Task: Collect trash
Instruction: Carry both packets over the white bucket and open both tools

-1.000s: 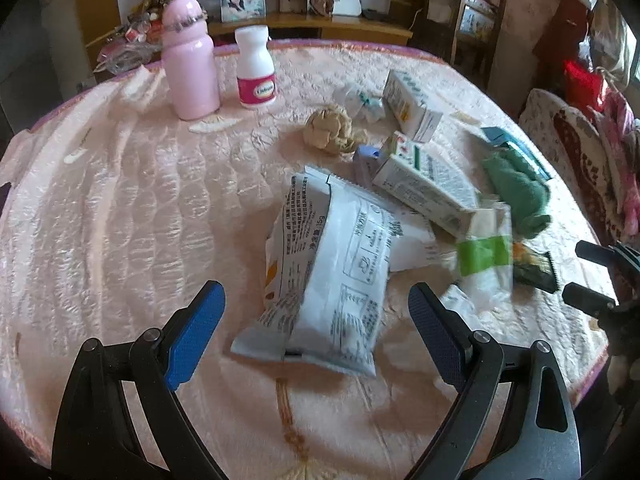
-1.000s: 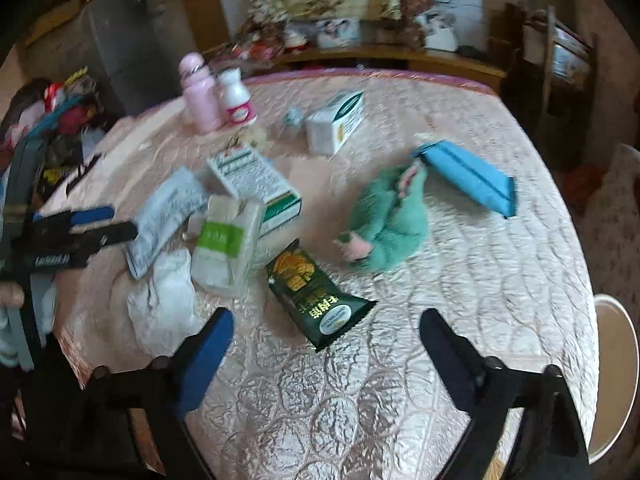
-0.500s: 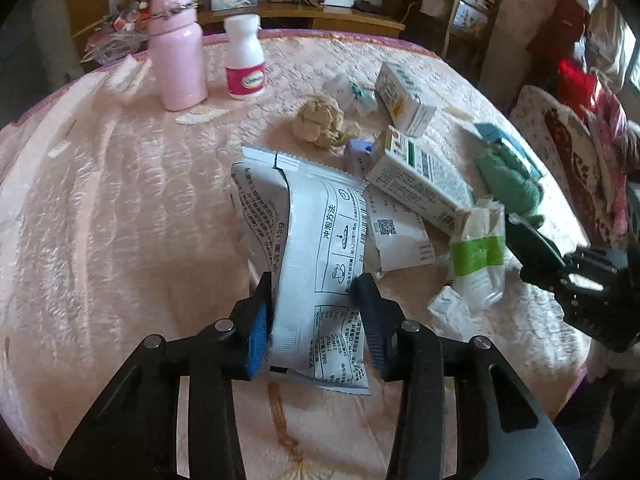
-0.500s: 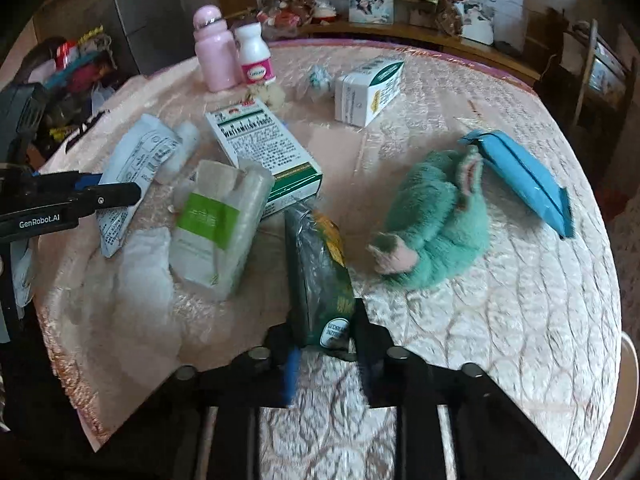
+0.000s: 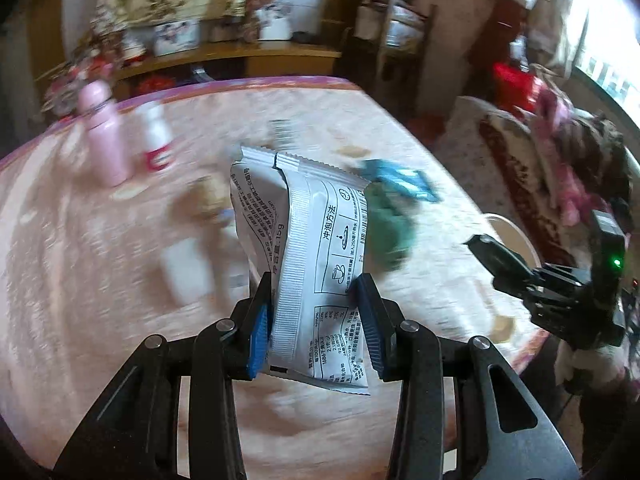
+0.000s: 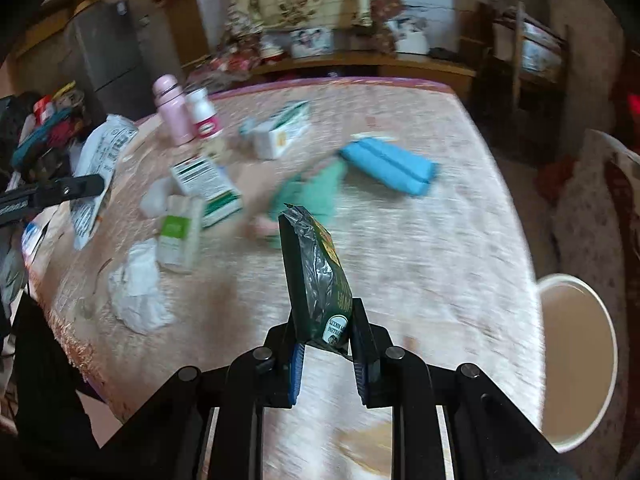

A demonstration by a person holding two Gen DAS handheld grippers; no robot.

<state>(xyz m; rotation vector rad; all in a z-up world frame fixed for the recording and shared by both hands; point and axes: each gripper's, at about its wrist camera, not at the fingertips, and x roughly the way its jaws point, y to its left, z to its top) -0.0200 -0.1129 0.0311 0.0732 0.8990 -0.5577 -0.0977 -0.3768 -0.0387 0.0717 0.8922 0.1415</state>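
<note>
A cluttered room with a floral cloth on the far wall; a pink quilted surface (image 6: 420,264) fills the middle of both views, blurred; the left hand-held gripper (image 5: 316,332) at bottom centre is clamped on a silver printed sachet (image 5: 320,248), which stands up off the surface; the right hand-held gripper (image 6: 326,360) is closed on a dark green snack packet (image 6: 316,276) – also raised, at centre; a pink bottle (image 6: 172,114) and boxes sit upper left; a teal pouch (image 6: 388,166) lies above centre; a white bin (image 6: 576,360) stands lower right.
</note>
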